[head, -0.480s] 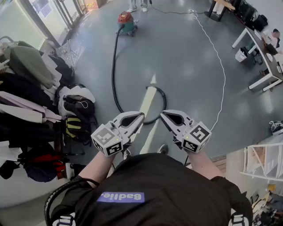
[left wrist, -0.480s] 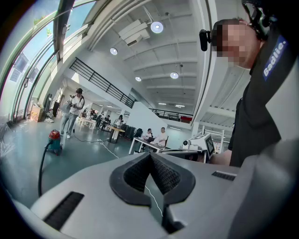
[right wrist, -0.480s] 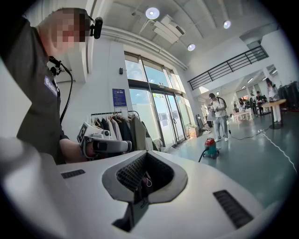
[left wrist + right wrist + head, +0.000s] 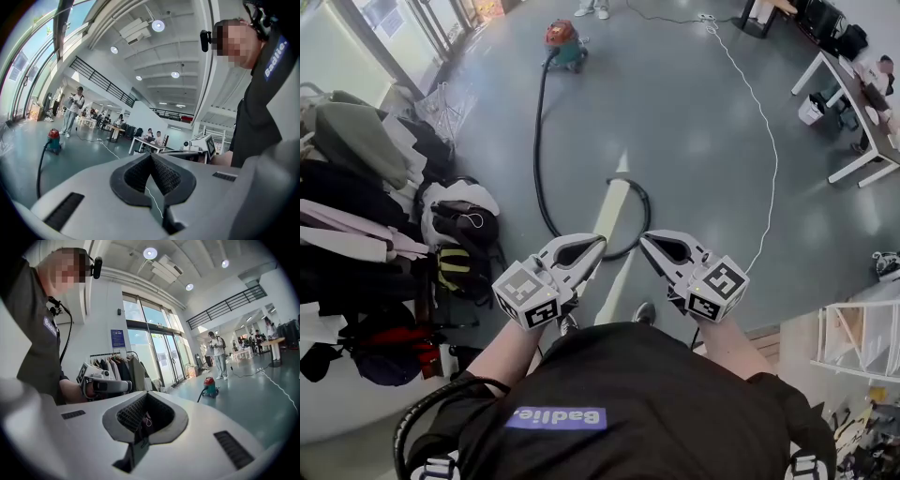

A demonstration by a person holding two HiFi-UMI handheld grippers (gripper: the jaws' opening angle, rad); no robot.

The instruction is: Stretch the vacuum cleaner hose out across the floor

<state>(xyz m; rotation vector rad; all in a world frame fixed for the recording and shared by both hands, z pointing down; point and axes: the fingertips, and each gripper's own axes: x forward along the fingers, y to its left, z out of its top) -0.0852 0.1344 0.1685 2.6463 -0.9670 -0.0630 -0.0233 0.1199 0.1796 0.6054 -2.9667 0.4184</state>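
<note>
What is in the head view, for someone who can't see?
Looking down, a person holds the left gripper and right gripper side by side, both shut and empty, above a grey floor. A black hose runs from a red vacuum cleaner ahead and curls near the grippers; clothes hang at left.

We stand on an open floor (image 4: 694,122), our two grippers side by side low before us, the left gripper (image 4: 598,246) near the right gripper (image 4: 647,242) but apart. A long strip (image 4: 614,208) on the floor runs away from us between them. A hose (image 4: 538,141) curls from the strip's far end round its right side, crosses it just beyond the gripper tips, then runs up the left to a vacuum cleaner (image 4: 565,42) far ahead. A person's feet (image 4: 592,9) stand behind the vacuum cleaner. On our left hang clothes (image 4: 356,159), with bags (image 4: 461,225) between them and the hose. A cable (image 4: 766,141) lies to the right, tables (image 4: 862,122) farther right
</note>
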